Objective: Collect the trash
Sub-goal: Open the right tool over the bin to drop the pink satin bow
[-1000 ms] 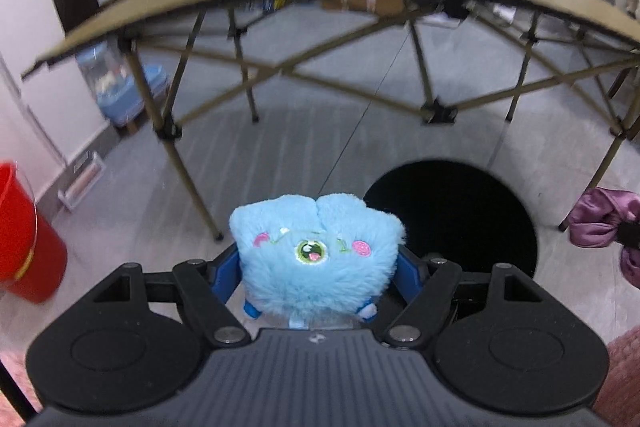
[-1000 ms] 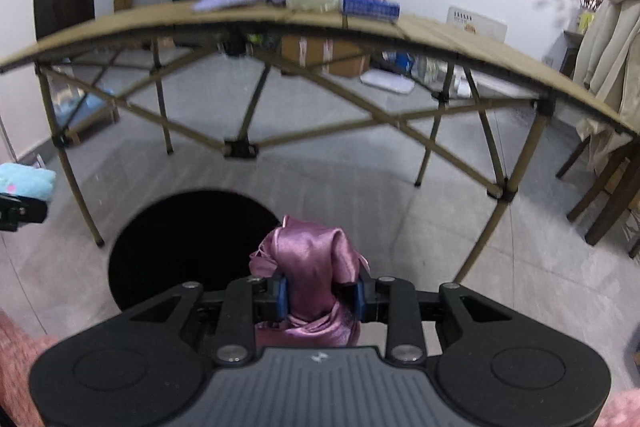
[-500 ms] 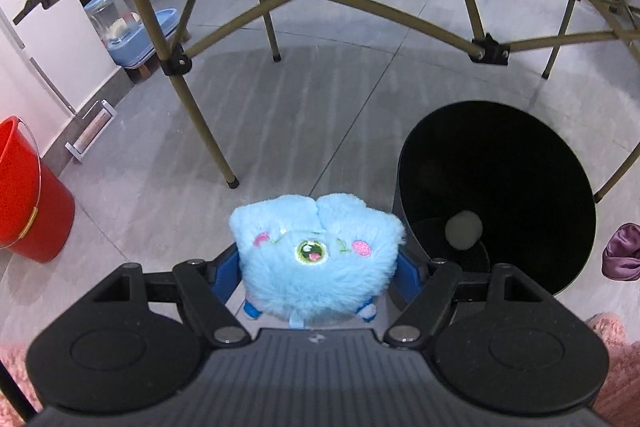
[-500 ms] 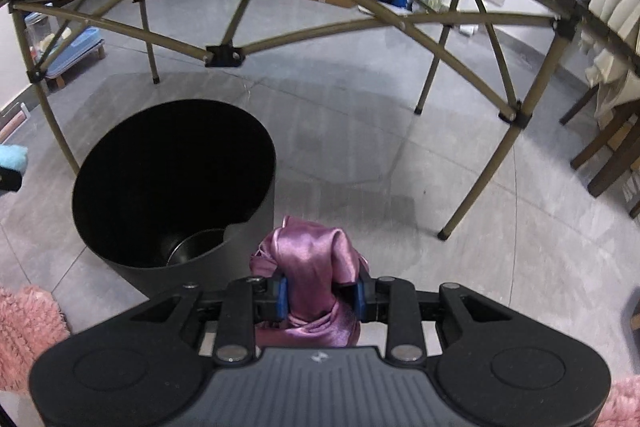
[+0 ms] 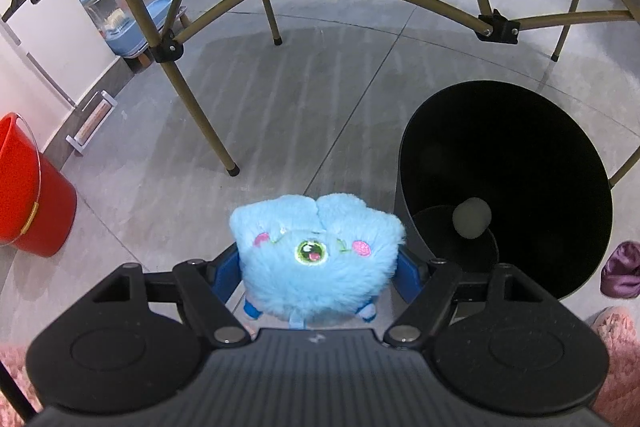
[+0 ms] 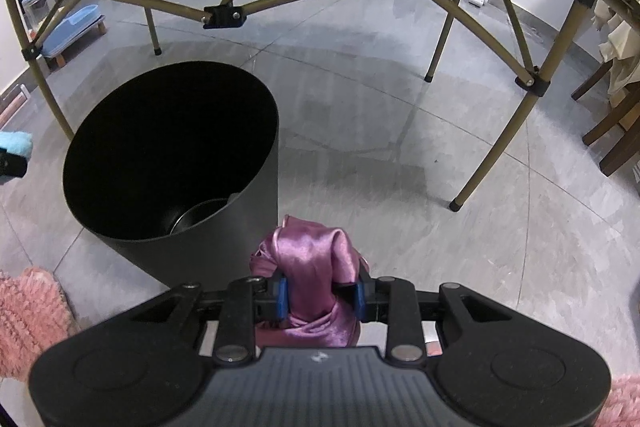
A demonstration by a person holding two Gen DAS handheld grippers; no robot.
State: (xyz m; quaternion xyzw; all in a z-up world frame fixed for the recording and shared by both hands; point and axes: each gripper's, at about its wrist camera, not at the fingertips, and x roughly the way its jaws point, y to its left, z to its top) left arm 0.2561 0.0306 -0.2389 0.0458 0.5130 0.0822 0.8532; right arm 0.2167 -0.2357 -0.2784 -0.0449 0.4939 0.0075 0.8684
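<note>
Now both grippers have dropped beside the black bin point(image 5: 404, 155) — left gripper point(image 5: 318, 267) clamped on blue plush point(image 5: 316, 251), right gripper point(image 6: 320, 293) on purple cloth point(image 6: 312, 267) — release next.

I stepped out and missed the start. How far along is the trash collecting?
Done: one pale round item already lies at the bottom of the black bin. In hand: the left gripper grips a blue plush toy and the right gripper a purple satin cloth, both beside the bin, not over its opening. Left: dropping both in.
</note>
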